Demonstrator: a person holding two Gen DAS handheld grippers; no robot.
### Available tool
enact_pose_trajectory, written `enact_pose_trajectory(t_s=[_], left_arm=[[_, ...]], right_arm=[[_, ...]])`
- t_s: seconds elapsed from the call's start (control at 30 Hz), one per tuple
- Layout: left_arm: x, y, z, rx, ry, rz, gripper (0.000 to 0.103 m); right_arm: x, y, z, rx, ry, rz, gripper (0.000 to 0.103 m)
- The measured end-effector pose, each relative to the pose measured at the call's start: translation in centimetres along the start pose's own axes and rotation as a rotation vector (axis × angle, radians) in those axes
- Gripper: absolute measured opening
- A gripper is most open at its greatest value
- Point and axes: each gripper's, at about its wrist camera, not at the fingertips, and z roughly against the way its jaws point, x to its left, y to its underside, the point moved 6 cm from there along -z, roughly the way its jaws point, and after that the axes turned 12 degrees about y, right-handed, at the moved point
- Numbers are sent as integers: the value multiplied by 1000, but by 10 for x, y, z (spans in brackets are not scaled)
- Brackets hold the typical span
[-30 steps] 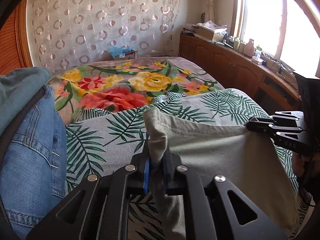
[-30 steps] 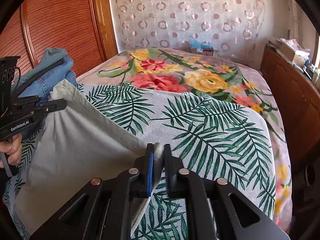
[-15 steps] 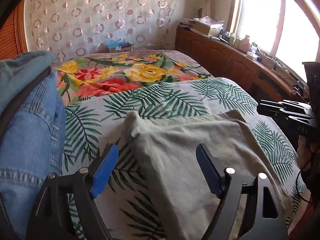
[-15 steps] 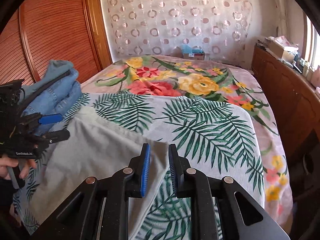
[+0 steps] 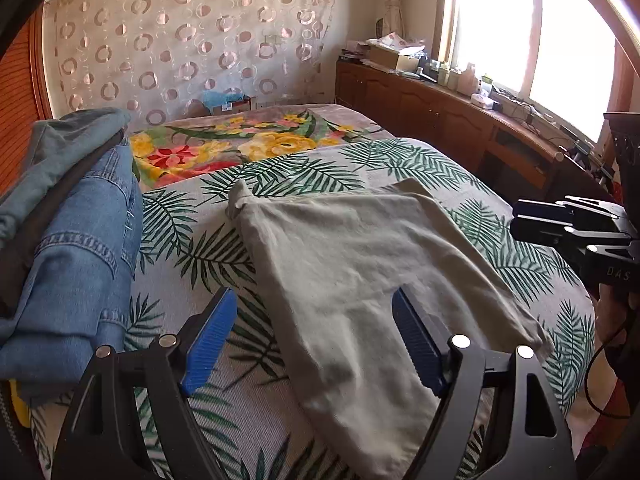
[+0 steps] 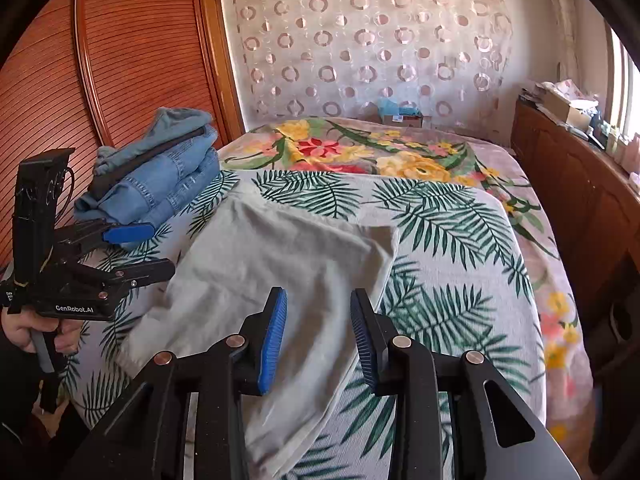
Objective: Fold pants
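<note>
Bedroom, lit hard by daylight through a wide window (image 5: 532,36) on the right. Below it, a long dark wooden cabinet (image 5: 432,116) crowded with boxes and small bottles, too washed out to tell apart. Back wall hung with a sheer curtain (image 6: 372,44) patterned in rings. On the left, a reddish slatted wardrobe door (image 6: 132,60). Bed (image 6: 516,200) under a flowered blanket and a palm-leaf cover.

obstacle: stacked jeans (image 6: 160,176) at bed's left edge | free: leaf-print cover (image 6: 448,240) right of pants (image 6: 280,256), seemingly unobstructed
</note>
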Motion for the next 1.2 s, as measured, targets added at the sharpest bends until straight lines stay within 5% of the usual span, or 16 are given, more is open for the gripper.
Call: enact_pose_trajectory(t_s=[0.43,1.03,1.2], left_arm=[[-9,53,23,29,1,47,81],[-8,85,23,83,2,80,81],[-6,84,25,78,-2,84,81]], right_arm=[[-4,66,44,79,-1,-24,35],[21,79,40,158,-105,15,37],[25,59,38,100,-92,33,13]])
